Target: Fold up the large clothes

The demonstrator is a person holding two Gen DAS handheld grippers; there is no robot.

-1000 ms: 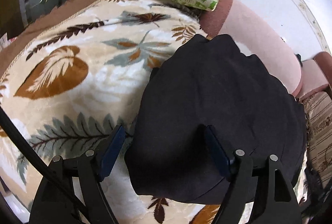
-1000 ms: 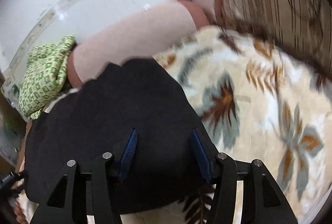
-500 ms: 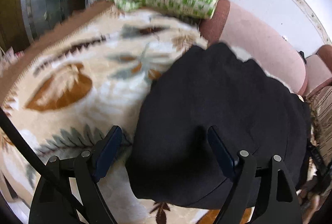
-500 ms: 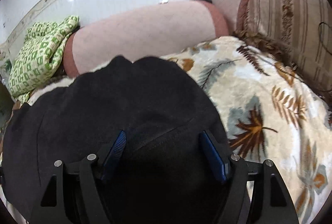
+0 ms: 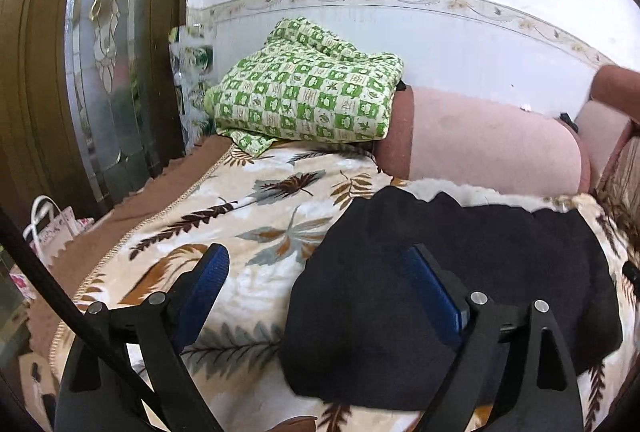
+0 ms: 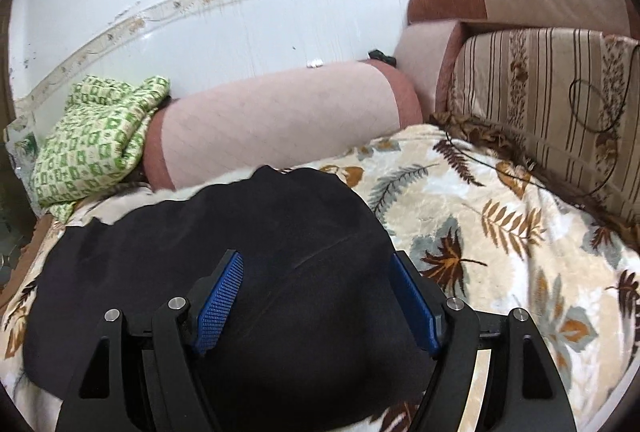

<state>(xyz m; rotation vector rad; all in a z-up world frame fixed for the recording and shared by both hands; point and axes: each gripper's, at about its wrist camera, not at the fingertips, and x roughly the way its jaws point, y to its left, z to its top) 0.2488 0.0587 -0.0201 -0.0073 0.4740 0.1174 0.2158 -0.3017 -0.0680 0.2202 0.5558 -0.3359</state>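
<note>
the black garment [image 5: 460, 272] is lying folded into a compact dark slab on the leaf-print blanket [image 5: 260, 216] covering the sofa seat, its far edge sitting just beside the pink bolster [image 5: 492, 144] along the wall; in the right wrist view the same garment [image 6: 224, 244] is filling the near middle, edges fairly square, which suggests the folding is close to done or done. the blanket is giving it a broad flat bed to lie on, and the green checked cloth [image 5: 308, 100] is resting apart at the far corner, on the end of the bolster, well clear of the work. left tool [image 5: 316, 284] is hanging over the garment's left edge with jaws spread wide, nothing between the blue pads; one finger is over blanket, the other over black fabric. right tool [image 6: 320, 292] is likewise spread wide above the middle of the garment, gripping nothing. whether either is brushing the cloth, cannot tell. striped cushion [image 6: 552, 104] is standing at the right end.
</note>
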